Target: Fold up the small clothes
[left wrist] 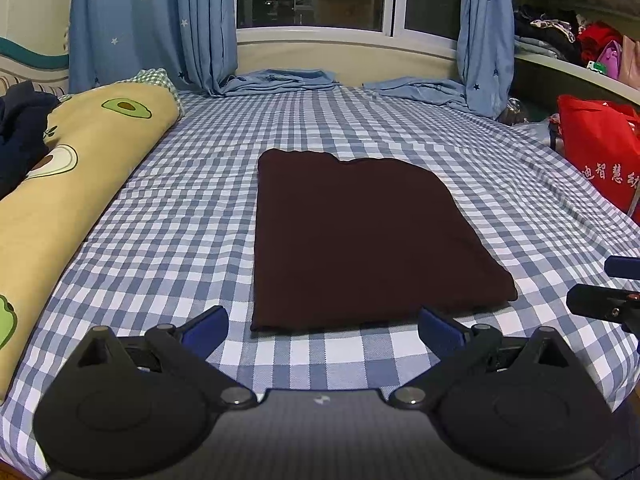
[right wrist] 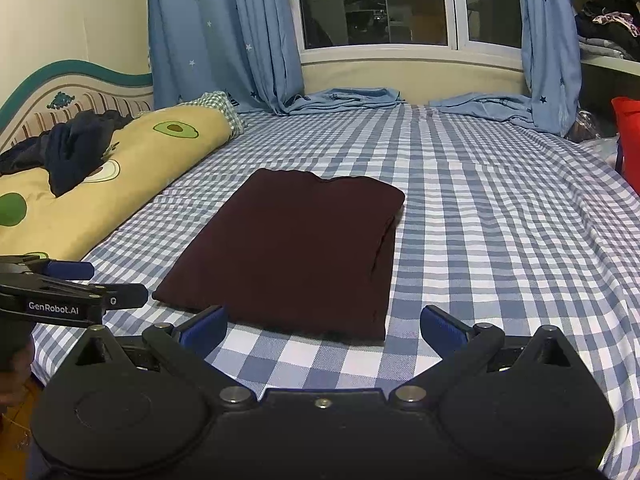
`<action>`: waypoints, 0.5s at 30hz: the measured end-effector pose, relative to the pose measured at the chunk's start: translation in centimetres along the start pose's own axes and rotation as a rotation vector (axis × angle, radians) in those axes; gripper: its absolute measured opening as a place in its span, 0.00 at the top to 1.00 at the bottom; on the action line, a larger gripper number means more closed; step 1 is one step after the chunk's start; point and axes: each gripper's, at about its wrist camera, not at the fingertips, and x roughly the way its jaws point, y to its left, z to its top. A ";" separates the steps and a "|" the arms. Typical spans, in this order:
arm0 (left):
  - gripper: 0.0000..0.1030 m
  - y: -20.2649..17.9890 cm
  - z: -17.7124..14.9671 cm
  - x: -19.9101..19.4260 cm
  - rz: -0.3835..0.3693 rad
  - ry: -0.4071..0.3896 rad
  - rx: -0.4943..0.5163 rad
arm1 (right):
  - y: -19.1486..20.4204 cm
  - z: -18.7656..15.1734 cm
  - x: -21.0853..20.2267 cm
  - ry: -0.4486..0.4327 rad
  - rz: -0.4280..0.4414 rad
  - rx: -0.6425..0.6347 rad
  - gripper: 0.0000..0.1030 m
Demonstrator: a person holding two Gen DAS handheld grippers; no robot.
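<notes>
Fingers of my left gripper (left wrist: 323,327) stand wide apart, empty, just short of the folded maroon garment (left wrist: 360,240) lying flat on the checked bedsheet (left wrist: 160,240). From the right wrist, my right gripper (right wrist: 323,326) is equally wide, empty, the garment (right wrist: 296,252) just ahead, avocado-print pillow (right wrist: 120,176) at left.
</notes>
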 end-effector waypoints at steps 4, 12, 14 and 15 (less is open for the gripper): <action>0.00 -0.2 0.0 -0.1 0.003 -0.005 0.014 | -0.1 0.1 0.1 -0.004 0.002 0.004 0.01; 0.00 -0.3 0.0 -0.1 -0.004 -0.007 0.015 | 0.0 -0.1 0.1 0.001 0.000 0.009 0.01; 0.00 -0.3 0.0 -0.2 -0.005 -0.007 0.017 | 0.0 -0.1 0.1 -0.001 0.001 0.010 0.01; 0.00 -0.3 0.0 -0.2 -0.005 -0.008 0.017 | 0.0 -0.1 0.1 0.000 0.001 0.010 0.01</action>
